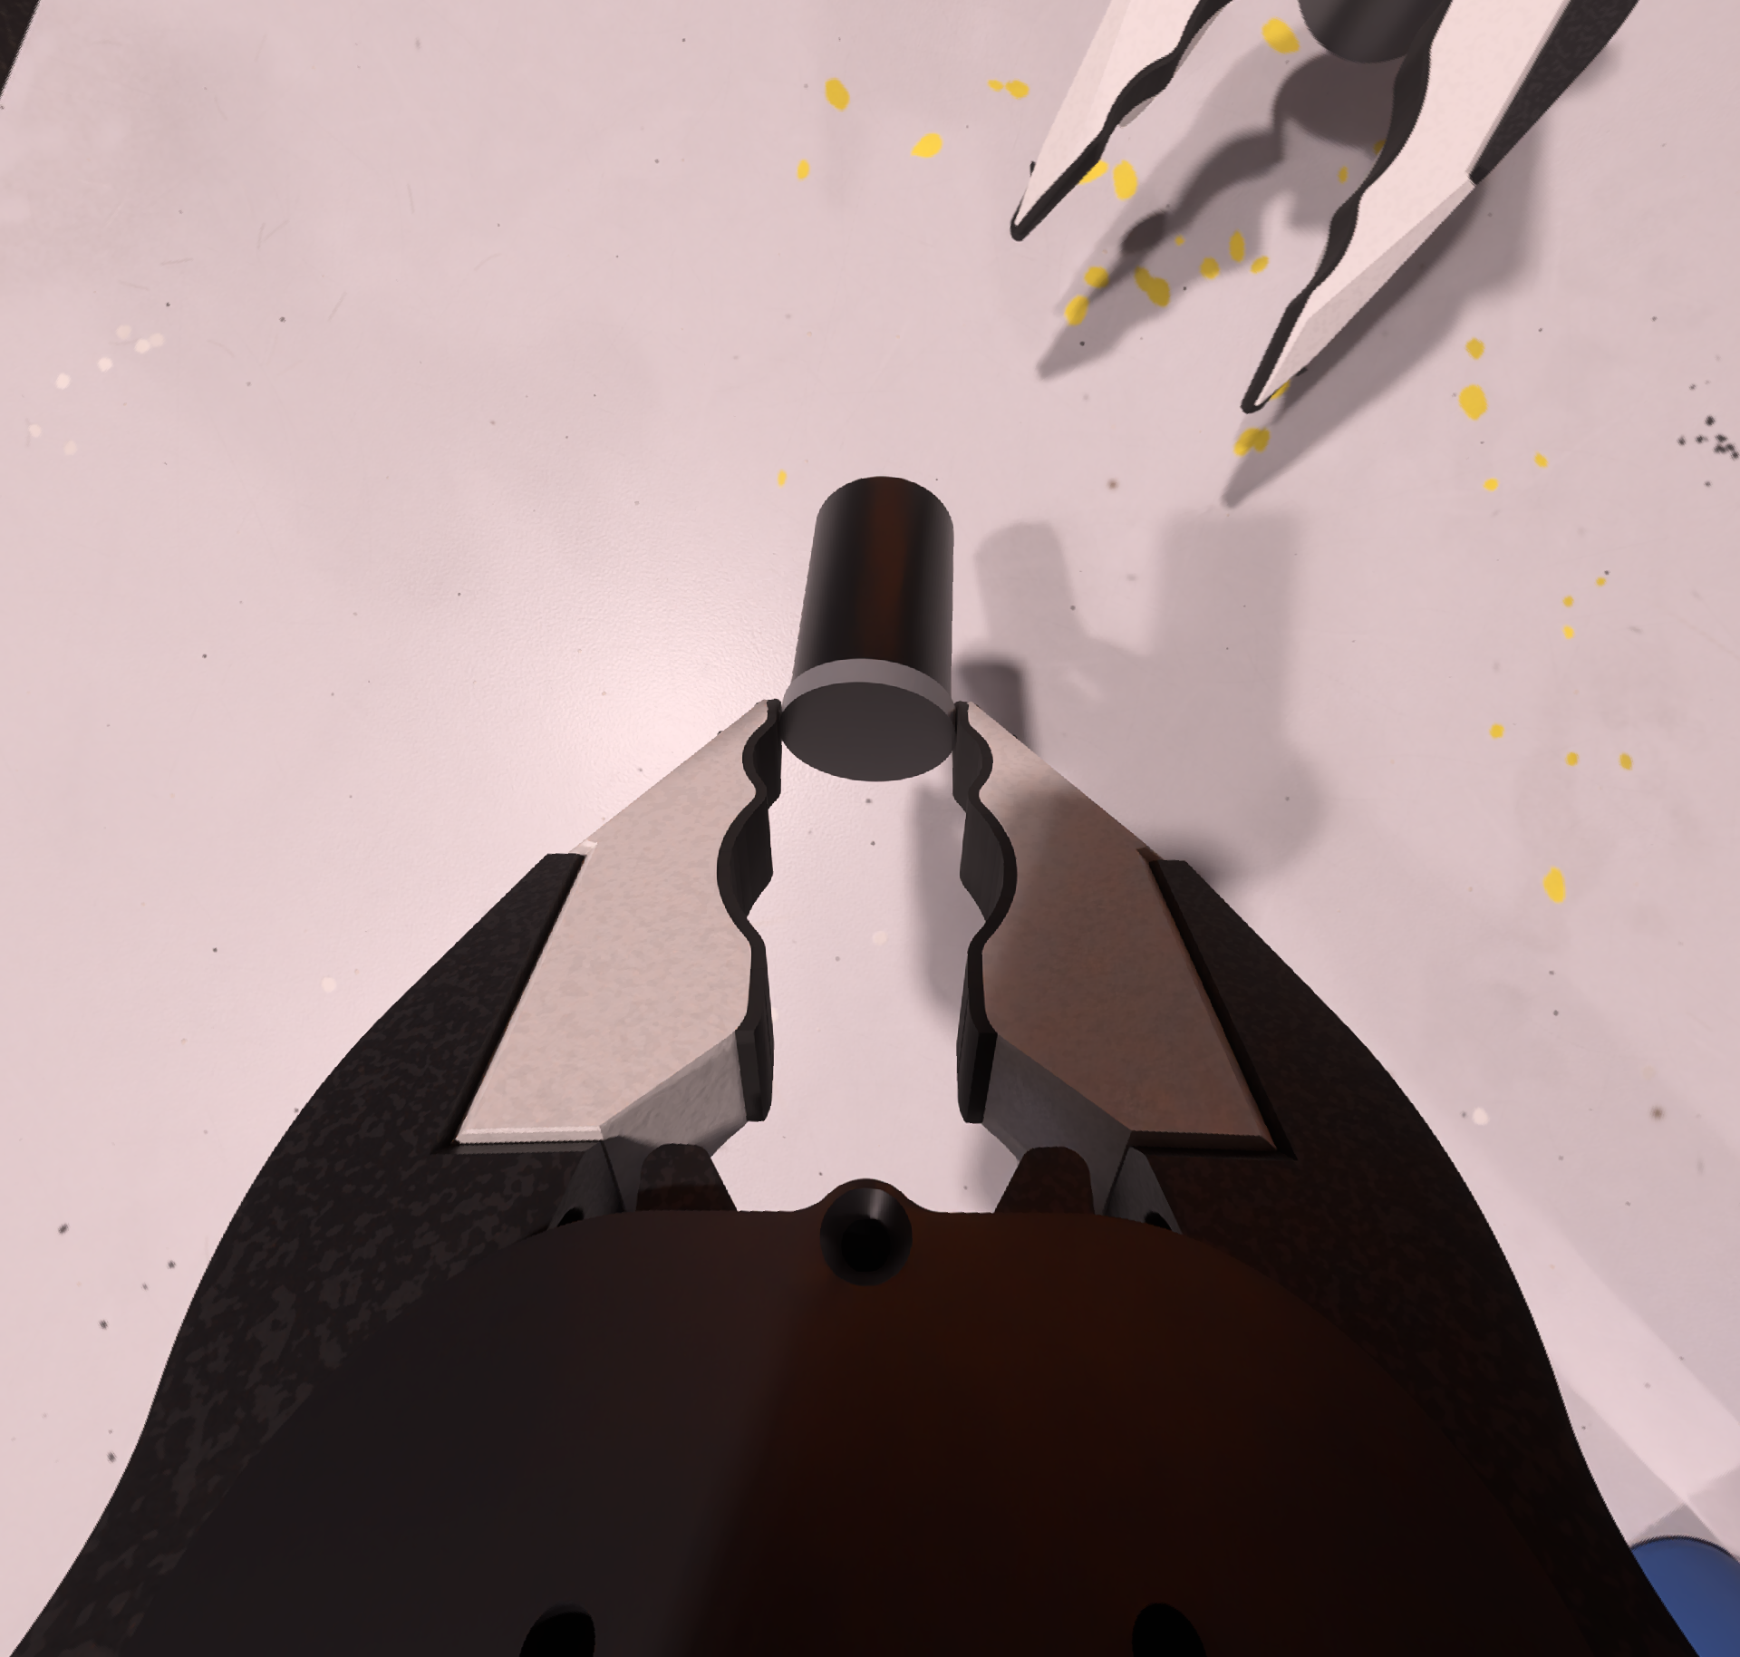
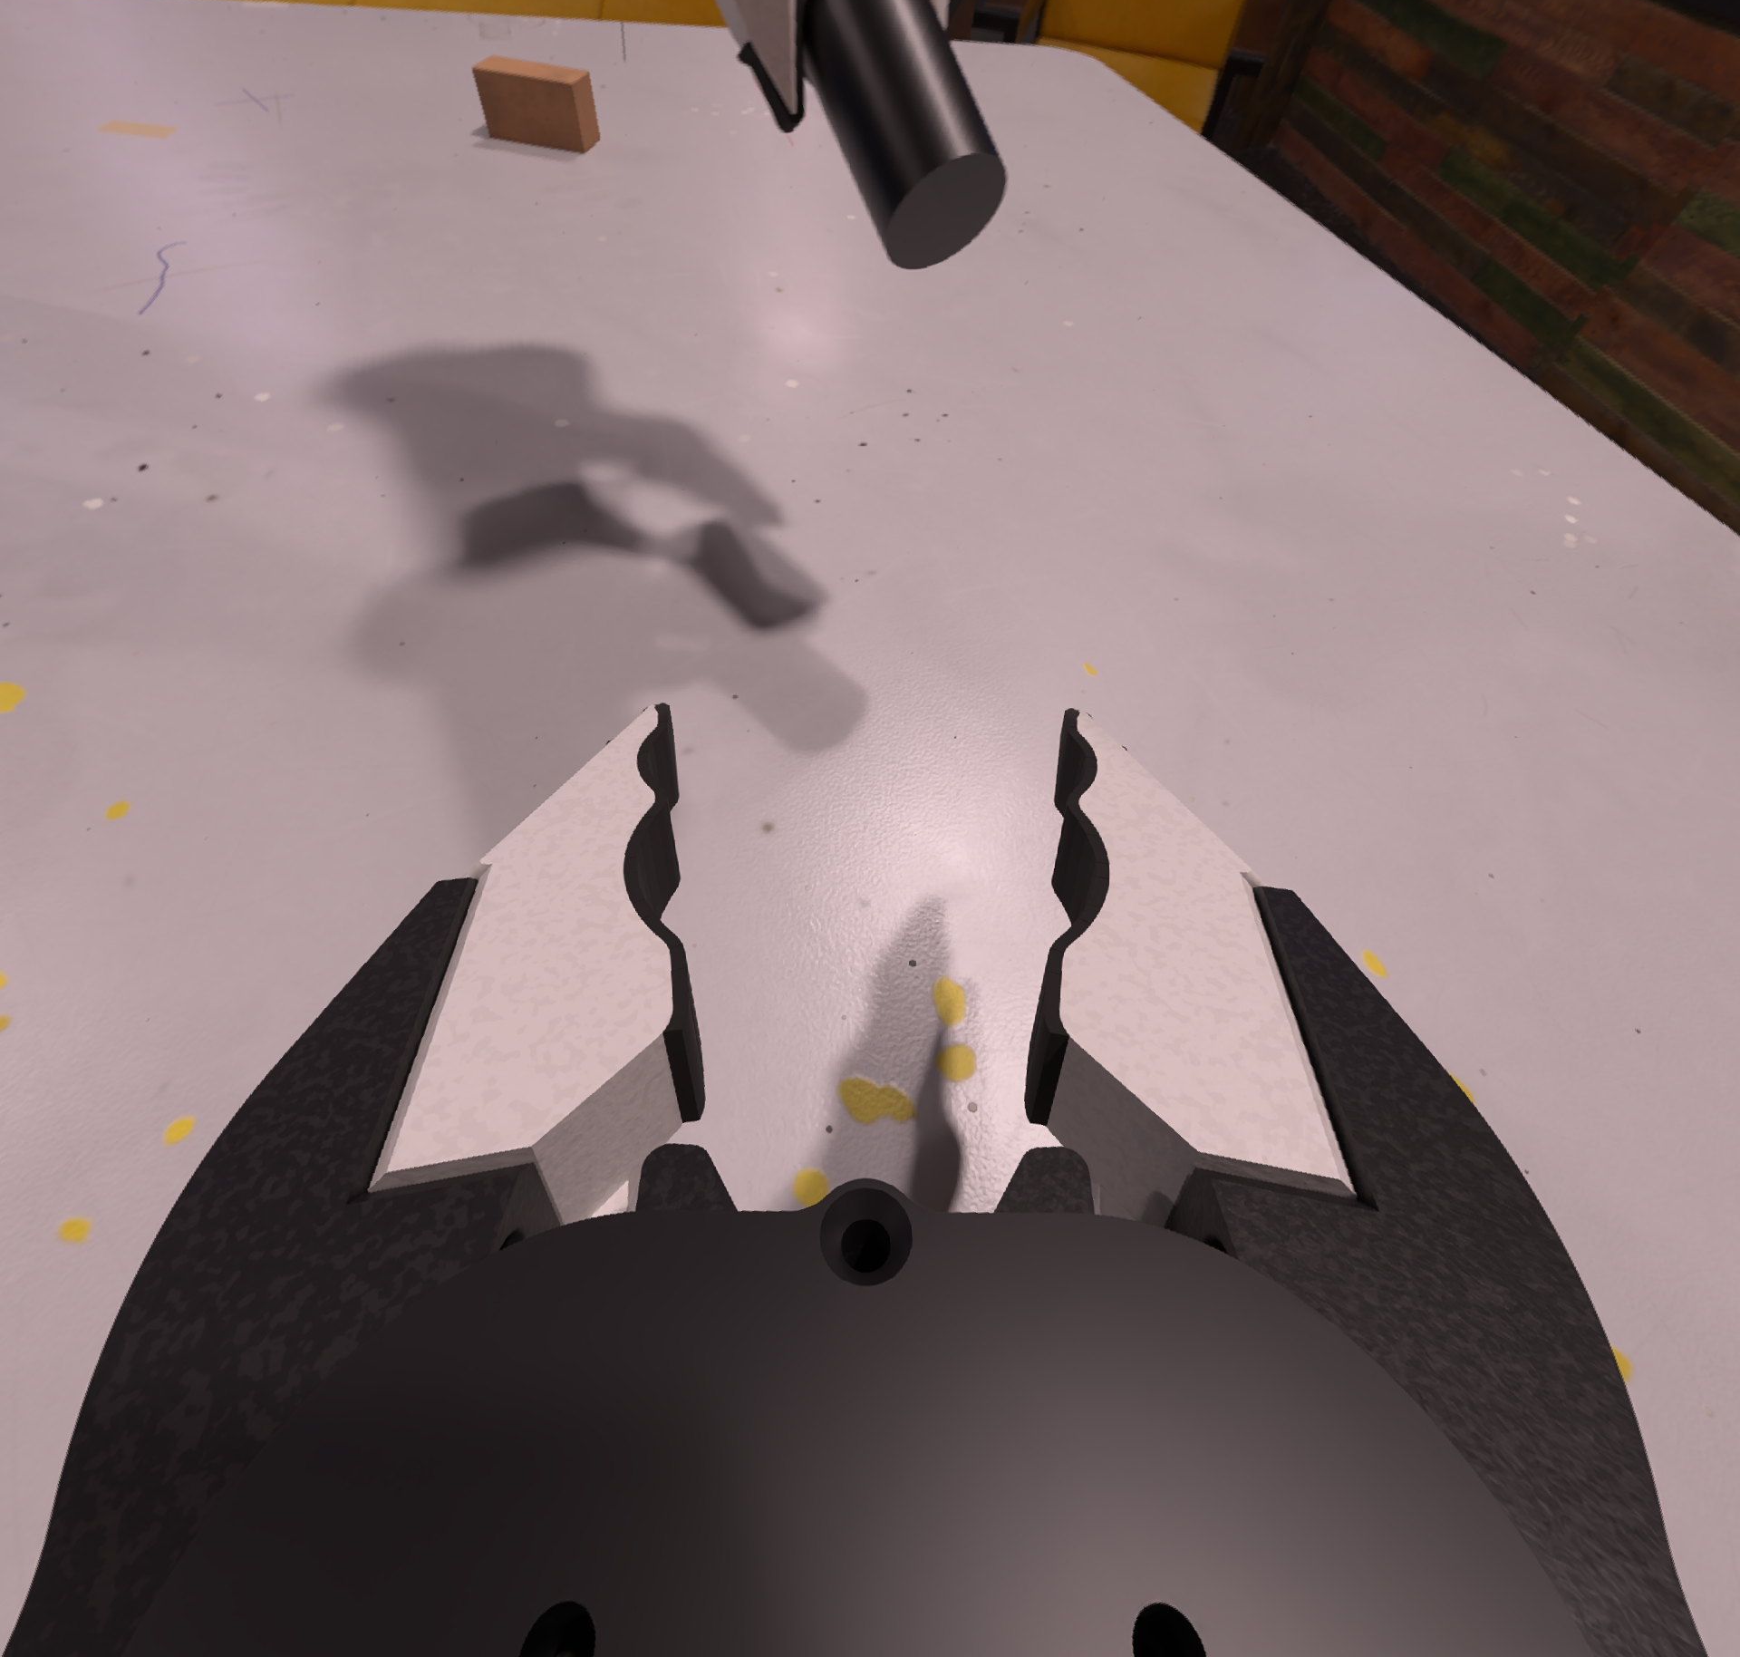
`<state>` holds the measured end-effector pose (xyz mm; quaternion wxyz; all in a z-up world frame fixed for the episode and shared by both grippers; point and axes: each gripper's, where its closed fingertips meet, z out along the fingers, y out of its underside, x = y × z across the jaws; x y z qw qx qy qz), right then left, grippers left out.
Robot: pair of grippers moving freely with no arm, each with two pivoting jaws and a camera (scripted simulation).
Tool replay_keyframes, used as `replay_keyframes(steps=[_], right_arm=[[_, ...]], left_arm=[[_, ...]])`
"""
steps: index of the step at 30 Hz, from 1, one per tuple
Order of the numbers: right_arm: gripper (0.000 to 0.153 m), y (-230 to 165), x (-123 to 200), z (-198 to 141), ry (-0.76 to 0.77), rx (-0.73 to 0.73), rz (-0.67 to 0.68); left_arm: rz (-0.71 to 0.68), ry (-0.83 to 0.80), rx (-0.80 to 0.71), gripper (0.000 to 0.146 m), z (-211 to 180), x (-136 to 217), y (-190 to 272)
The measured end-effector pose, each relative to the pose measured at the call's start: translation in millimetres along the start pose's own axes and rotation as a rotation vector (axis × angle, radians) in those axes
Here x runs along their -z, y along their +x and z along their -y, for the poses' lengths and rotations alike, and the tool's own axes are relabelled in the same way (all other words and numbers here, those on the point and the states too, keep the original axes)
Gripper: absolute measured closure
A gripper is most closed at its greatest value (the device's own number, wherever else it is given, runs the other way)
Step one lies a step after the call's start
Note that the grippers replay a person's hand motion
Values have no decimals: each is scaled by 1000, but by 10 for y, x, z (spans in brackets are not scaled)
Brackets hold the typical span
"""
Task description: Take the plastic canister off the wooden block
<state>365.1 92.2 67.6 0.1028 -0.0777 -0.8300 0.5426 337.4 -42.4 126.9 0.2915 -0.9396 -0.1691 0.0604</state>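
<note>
The plastic canister is hanging in the air above the table, pinched at its end between the left gripper's fingertips. The wooden block is sitting on the table, well apart from the canister, to its left.

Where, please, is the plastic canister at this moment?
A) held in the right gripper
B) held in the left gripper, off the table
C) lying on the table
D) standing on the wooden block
B: the left gripper pinches the plastic canister at its grey cap end; it hangs above the table, away from the bare wooden block; the right gripper is open.
</note>
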Motion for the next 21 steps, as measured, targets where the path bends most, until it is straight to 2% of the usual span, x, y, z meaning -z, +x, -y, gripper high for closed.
replay_keyframes(steps=[3,7,13,17,21], right_arm=[[71,-15,6,-26,-16,15,8],[71,-4,32,-49,-27,13,12],[71,45,136,-51,-23,20,-5],[72,113,192,-123,-31,-1,-15],[72,151,229,-146,-32,-8,-22]], left_arm=[[-6,-26,-24,110,38,-72,-83],[-44,-153,-110,110,224,-251,-210],[-104,-312,-242,110,407,-716,-265],[-133,-394,-259,110,344,-1077,-331],[-185,-452,-235,110,270,-1295,-343]])
